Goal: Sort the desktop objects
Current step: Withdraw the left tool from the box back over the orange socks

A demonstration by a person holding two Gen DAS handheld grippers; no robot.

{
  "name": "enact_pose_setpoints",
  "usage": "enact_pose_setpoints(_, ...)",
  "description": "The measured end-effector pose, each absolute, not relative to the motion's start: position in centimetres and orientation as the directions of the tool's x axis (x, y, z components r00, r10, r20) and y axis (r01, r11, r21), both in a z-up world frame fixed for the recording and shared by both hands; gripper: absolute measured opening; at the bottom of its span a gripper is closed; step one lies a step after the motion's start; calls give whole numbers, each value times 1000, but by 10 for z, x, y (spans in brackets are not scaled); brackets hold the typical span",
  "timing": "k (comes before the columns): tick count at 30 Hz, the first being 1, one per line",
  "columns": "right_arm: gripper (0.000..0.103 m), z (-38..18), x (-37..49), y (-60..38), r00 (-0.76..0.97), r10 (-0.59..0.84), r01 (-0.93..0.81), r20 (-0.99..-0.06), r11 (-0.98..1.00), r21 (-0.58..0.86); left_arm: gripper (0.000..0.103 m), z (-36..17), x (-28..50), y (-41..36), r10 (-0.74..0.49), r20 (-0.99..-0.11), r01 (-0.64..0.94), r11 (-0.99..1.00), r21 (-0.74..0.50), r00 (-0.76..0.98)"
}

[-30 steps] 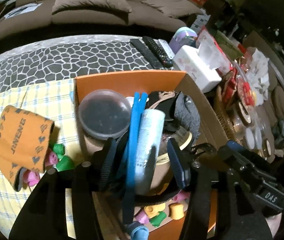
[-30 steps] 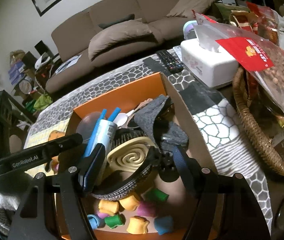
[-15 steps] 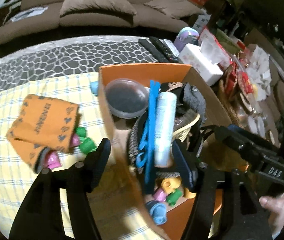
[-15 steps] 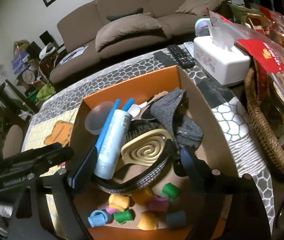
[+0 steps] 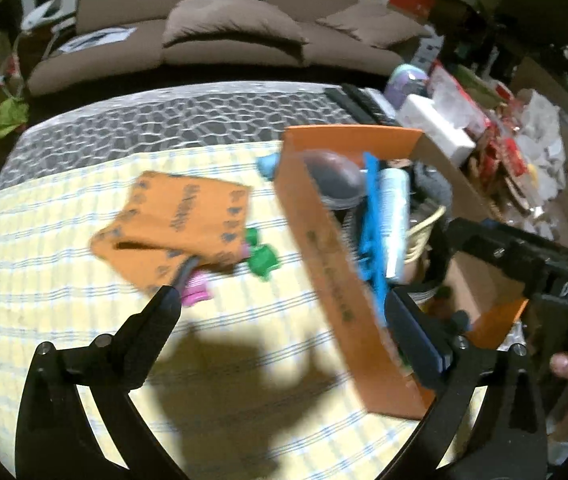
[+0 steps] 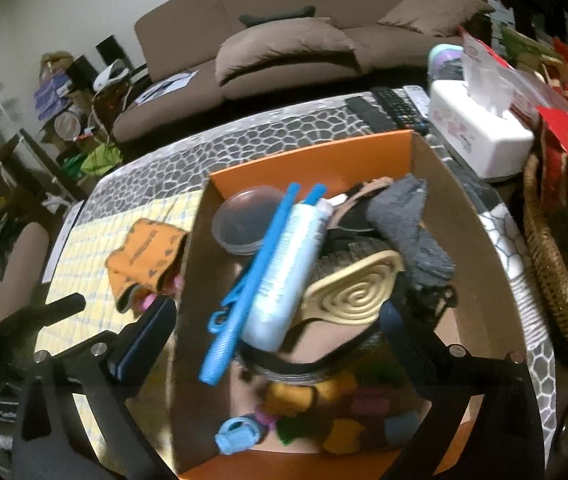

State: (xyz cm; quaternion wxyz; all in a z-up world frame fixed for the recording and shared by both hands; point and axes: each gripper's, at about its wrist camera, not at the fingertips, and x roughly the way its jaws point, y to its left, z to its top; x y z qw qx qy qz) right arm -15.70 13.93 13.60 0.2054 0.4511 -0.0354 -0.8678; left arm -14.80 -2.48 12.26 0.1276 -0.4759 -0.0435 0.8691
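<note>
Orange box on the table holds a white bottle, blue comb and curlers. Orange sock lies left of it. Left gripper and right gripper: both open, empty.

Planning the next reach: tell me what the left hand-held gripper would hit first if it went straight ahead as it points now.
Most likely the yellow checked cloth on the table. The open left hand-held gripper aims at the bare cloth between the orange pouch and the orange box. Blur leaves depth uncertain.
</note>
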Motion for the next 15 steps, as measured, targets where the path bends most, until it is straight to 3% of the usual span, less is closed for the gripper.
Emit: enact_pose_setpoints(15,103,139,-144,60,-476,-434,427,-765,-874,230,103,84,-125,-142,207,-829,14,-968,-250,-519)
